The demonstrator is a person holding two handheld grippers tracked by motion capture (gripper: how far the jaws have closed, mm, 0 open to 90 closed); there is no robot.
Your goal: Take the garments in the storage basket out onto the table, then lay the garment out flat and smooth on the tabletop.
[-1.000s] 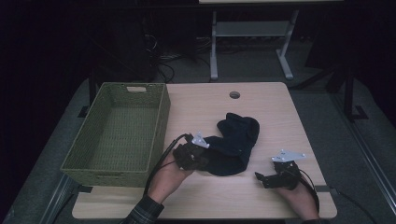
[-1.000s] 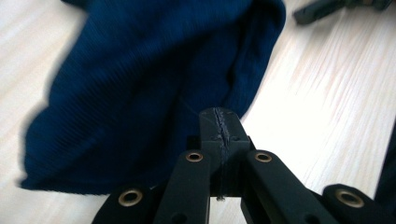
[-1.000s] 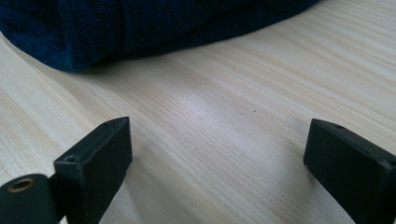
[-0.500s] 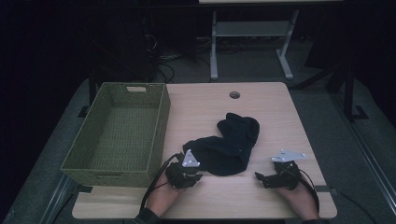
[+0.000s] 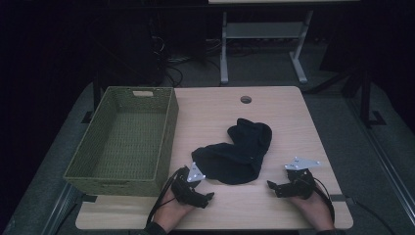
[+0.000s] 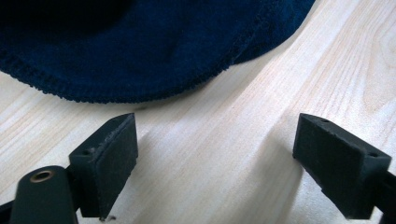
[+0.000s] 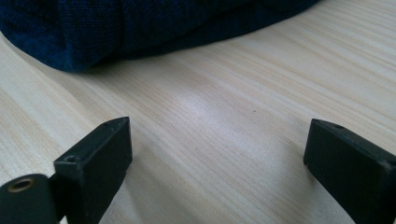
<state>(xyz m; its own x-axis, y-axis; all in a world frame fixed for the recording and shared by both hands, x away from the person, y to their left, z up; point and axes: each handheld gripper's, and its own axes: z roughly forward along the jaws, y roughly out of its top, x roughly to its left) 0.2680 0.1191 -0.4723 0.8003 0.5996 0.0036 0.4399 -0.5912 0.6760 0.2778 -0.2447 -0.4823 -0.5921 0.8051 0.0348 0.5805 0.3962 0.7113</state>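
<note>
**Resting beside a dark cloth: two hand-held tools, both spread wide**

Lying crumpled near the middle of the pale wooden surface (image 5: 215, 112): one dark navy cloth (image 5: 240, 152), soft knit, hemmed edge seen close in the left gripper view (image 6: 154, 51); possibly a sock or small garment, hard to tell in the dim high view.

Held low at the near edge, left of the cloth's near corner: left tool (image 5: 208, 198), jaws just opened and now wide apart, nothing between them but bare wood. Cloth hem lying just ahead of the jaw tips, not touched.

Held low at the near right: right tool (image 5: 270, 186), jaws likewise spread wide over bare wood, nothing gripped. Cloth (image 7: 140, 28) lying ahead and apart from the tips in the right gripper view.

Standing at the left side of the surface: one green woven basket (image 5: 169, 132), rectangular, open-topped, its right wall near the cloth but clear of it.

Seen at the far edge of the surface: one round cable hole (image 5: 245, 100).
</note>
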